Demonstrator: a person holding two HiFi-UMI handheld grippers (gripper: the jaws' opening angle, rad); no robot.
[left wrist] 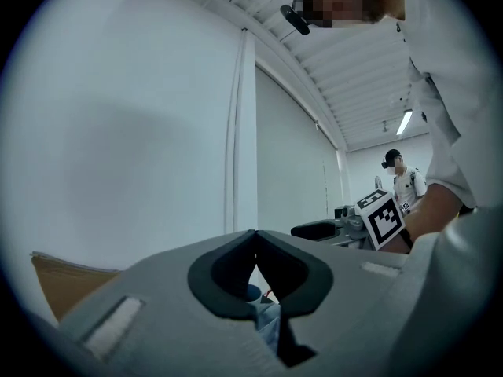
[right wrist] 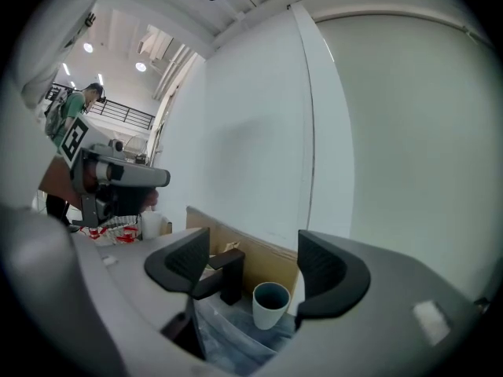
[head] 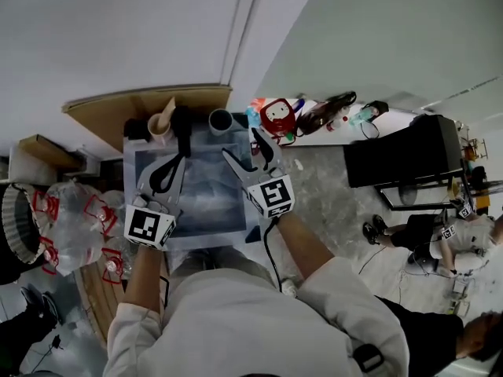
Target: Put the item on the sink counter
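In the head view a grey sink basin [head: 206, 196] lies below me with a black faucet [head: 183, 134] at its back edge. A blue-grey cup [head: 221, 120] stands upright on the back rim right of the faucet, and a beige cup [head: 159, 127] stands left of it. My left gripper [head: 178, 159] hovers over the basin's left part, its jaws closed tip to tip with nothing between them [left wrist: 254, 238]. My right gripper [head: 243, 148] hangs over the basin's right part, open and empty. In the right gripper view [right wrist: 255, 261] the blue-grey cup [right wrist: 271, 305] shows between the jaws, farther off, beside the faucet [right wrist: 229, 273].
Brown cardboard [head: 145, 100] leans behind the sink. Bagged water bottles [head: 72, 225] pile up at the left. A white ledge at the right carries a red object [head: 277, 118] and bottles [head: 334, 118]. A black cabinet [head: 402, 157] and other people [head: 440, 238] are farther right.
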